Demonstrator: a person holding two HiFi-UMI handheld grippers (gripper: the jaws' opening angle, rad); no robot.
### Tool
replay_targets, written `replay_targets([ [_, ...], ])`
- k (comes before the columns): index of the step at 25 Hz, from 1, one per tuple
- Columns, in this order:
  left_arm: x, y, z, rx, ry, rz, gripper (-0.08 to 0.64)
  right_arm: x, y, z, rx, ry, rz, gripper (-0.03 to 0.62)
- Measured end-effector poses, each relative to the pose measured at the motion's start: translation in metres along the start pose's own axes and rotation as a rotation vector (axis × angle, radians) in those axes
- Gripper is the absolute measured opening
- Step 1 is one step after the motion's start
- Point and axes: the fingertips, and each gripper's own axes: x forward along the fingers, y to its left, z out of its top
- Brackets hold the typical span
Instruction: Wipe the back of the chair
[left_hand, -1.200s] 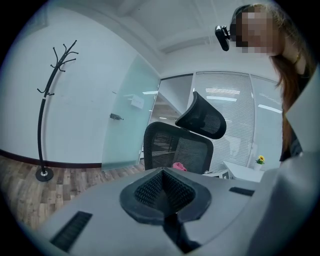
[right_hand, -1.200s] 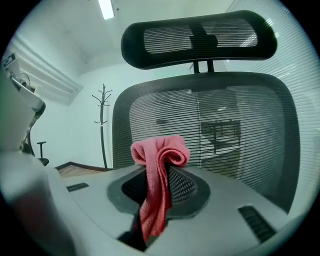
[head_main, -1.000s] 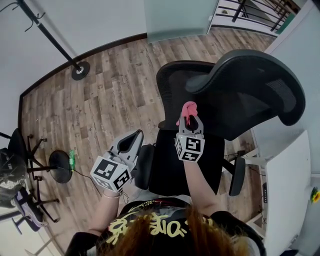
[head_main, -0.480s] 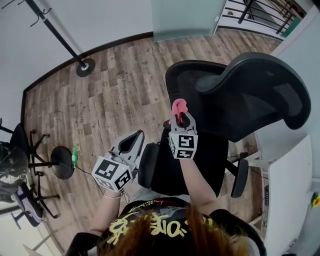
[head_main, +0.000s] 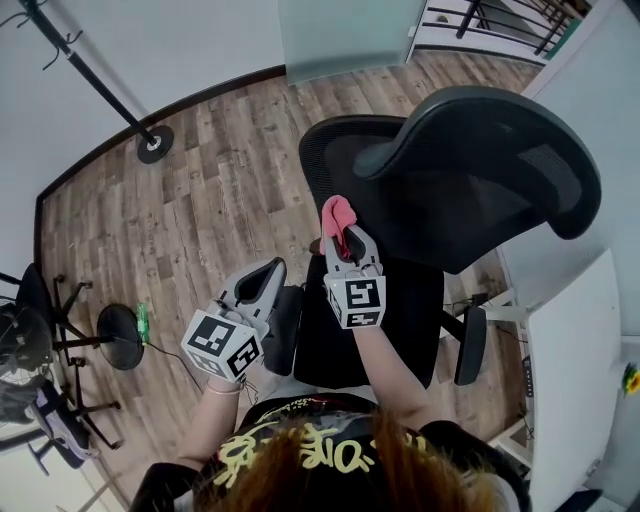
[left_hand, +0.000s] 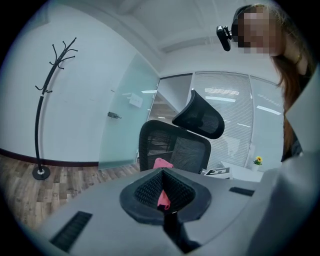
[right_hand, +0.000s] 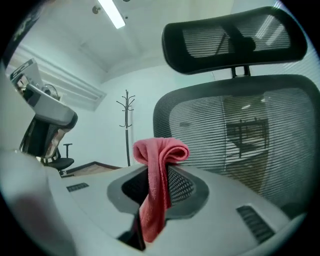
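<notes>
- chair back (head_main: 335, 160): the mesh panel is standing just ahead of the right tongs (head_main: 348, 240), with the headrest (head_main: 480, 150) rising above and beyond them.
- pink cloth (head_main: 336, 212): the right tongs are pinching it, a folded loop is poking out past the tips and a tail is hanging down between the jaws.
- the cloth is sitting at the near left edge of the mesh. It is looking very close, but I am not able to confirm contact.
- left tongs (head_main: 262, 283): these are hanging low, left of and behind the right tongs, well apart from the mesh. The jaws are pressed together and appear to be gripping nothing. A pink sliver is showing in their hollow, and I cannot tell what it is.
- seat (head_main: 360, 320) and armrest (head_main: 283, 330): these are lying below the right tongs, between the person and the chair back.
- step: judging by the cloth's position, wiping is under way or just starting at the left side of the mesh.
- next: the move is calling for pressing the cloth flat on the mesh and sweeping it across, keeping the pinch firm so the loop is not slipping out.
- wooden floor (head_main: 200, 200) and coat stand (head_main: 100, 80): these are lying far left of both tongs.
</notes>
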Motion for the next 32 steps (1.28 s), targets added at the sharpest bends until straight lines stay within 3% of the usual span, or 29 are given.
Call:
replay_targets([
  [7,0.047,-0.06,0.003,0.025,0.022,-0.128,-0.009,-0.064,-0.089,0.012,0.014,-0.013,-0.163,0.067],
  [13,0.092,-0.128,-0.003,0.031,0.048,-0.231,-0.009,-0.146,-0.194,-0.008,0.061,0.031,-0.365,0.068],
  [18,0.126,-0.182,-0.017,0.041,0.08,-0.299,-0.009,-0.205,-0.264,-0.025,0.085,0.051,-0.48,0.067],
  [24,0.156,-0.222,-0.036,0.033,0.113,-0.319,-0.009,-0.24,-0.318,-0.05,0.112,0.087,-0.532,0.068],
  [32,0.18,-0.24,-0.052,0.025,0.128,-0.282,-0.009,-0.233,-0.355,-0.077,0.124,0.132,-0.504,0.067],
])
